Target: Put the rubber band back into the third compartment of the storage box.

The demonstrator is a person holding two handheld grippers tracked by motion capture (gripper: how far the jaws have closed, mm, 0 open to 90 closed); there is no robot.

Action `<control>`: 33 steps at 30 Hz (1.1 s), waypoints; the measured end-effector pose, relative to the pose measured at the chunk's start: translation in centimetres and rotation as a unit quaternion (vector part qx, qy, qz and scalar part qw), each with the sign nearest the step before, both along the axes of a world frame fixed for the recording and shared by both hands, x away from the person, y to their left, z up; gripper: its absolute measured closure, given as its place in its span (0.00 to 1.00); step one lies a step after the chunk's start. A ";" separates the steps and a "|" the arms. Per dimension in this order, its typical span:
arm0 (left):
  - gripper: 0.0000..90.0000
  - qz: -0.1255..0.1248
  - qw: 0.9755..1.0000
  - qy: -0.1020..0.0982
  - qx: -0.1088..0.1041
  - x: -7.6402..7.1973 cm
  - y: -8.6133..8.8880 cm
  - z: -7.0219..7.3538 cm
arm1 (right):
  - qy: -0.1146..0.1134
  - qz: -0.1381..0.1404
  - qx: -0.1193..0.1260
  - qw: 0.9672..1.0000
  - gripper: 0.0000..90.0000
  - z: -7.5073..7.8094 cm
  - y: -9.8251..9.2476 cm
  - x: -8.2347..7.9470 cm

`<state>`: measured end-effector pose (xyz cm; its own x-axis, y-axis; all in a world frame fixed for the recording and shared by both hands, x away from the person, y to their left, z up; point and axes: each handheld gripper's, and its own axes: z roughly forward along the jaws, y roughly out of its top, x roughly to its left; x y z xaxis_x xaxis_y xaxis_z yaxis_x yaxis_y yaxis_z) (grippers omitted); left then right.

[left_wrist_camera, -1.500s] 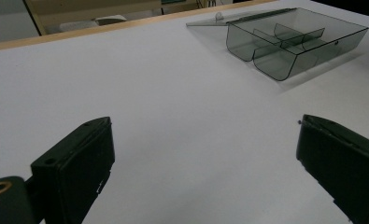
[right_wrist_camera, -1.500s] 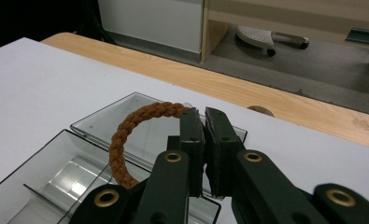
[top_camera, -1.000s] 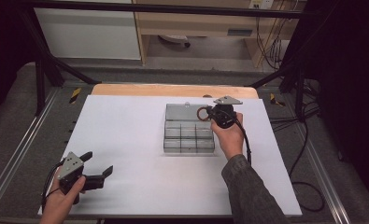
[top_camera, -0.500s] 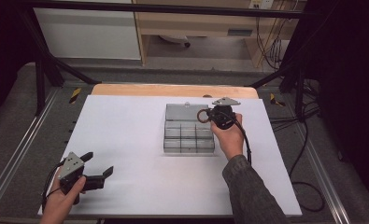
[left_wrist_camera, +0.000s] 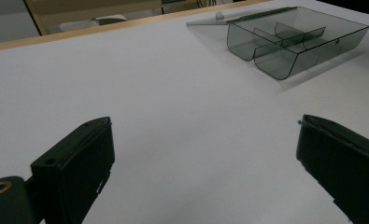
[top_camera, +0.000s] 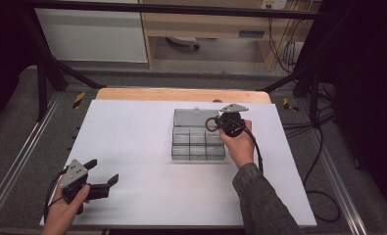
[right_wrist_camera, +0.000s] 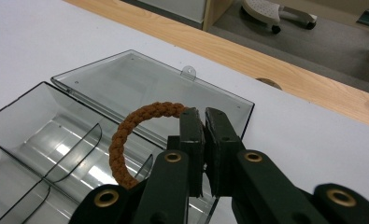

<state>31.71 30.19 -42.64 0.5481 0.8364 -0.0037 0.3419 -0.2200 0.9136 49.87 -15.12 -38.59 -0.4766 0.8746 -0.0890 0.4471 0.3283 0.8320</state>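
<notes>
Right tongs (right_wrist_camera: 204,122) pinch a braided brown ring (right_wrist_camera: 126,135) over a clear, compartmented plastic box (right_wrist_camera: 42,140).

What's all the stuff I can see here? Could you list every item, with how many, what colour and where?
braided ring: one, brown, pinched between the right gripper's jaws, above the open box
compartment box: one, clear smoky grey plastic, on the sheet right of centre, its dividers empty as far as I can see
box lid: one, same clear grey, folded open flat behind the box, small tab at its far edge
sheet: one, white, covering the table
table: one, light wood, its far edge showing beyond the sheet
left gripper: one, black with a grey plate, near left corner, jaws wide apart, nothing between them
right gripper: one, black, jaws shut on the braided ring
hands: two, one on each gripper, the right in a dark sleeve
</notes>
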 end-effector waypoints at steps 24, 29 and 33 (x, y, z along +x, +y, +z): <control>0.04 0.001 1.000 0.000 -0.004 0.0 0.1 0.0 | 0.013 0.011 -0.017 1.000 0.96 -0.4 0.5 0.0; 0.04 0.001 1.000 0.000 -0.003 0.0 0.1 0.0 | 0.015 0.011 -0.021 1.000 0.96 -0.6 0.6 0.1; 0.04 0.001 1.000 0.000 -0.003 0.0 0.1 0.0 | 0.015 0.011 -0.027 0.999 0.96 -0.6 0.7 0.0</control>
<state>31.70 30.25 -42.61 0.5467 0.8373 -0.0083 0.3427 -0.2147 0.9146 49.92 -14.46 -39.19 -0.4986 0.8583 -0.1213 0.4632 0.3821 0.7997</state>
